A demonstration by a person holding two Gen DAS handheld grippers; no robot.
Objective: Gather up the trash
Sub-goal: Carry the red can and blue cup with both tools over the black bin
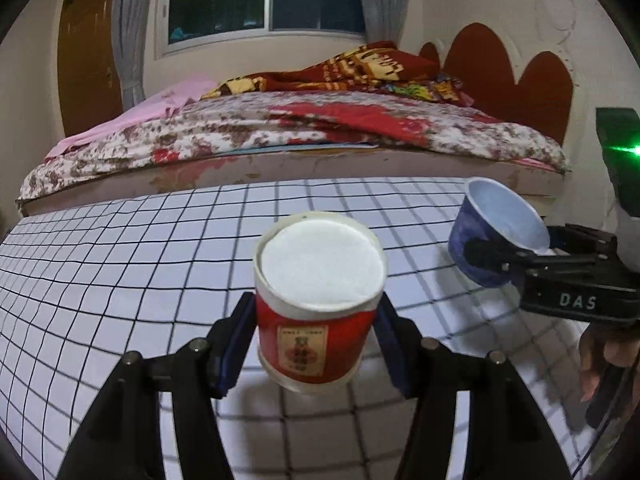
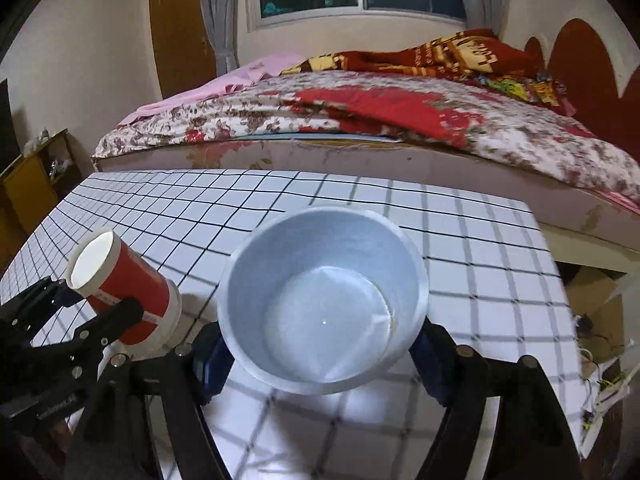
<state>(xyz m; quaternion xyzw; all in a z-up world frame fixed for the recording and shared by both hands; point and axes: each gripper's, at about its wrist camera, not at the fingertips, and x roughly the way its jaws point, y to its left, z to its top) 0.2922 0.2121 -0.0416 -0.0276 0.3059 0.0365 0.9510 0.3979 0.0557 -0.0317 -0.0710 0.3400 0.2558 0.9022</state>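
Observation:
A red paper cup [image 1: 316,320] with a white inside is lifted off the table, and my left gripper [image 1: 316,344] is shut on its sides. The right wrist view shows the same cup [image 2: 128,292] tilted at lower left in the left gripper [image 2: 86,312]. A blue paper bowl [image 2: 324,300], white and empty inside, sits between the pads of my right gripper [image 2: 320,360], which press on its wall. In the left wrist view that bowl [image 1: 484,232] hangs tilted at the right in the right gripper [image 1: 504,260]. Both things are above the checked tablecloth [image 1: 120,264].
The table's far edge [image 2: 280,174] runs along a bed [image 1: 280,128] with a floral cover. Beyond the table's right edge lie a cardboard box [image 2: 592,292] and wires on the floor. A person's hand [image 1: 604,360] holds the right gripper. A wooden shelf [image 2: 32,184] stands at the left.

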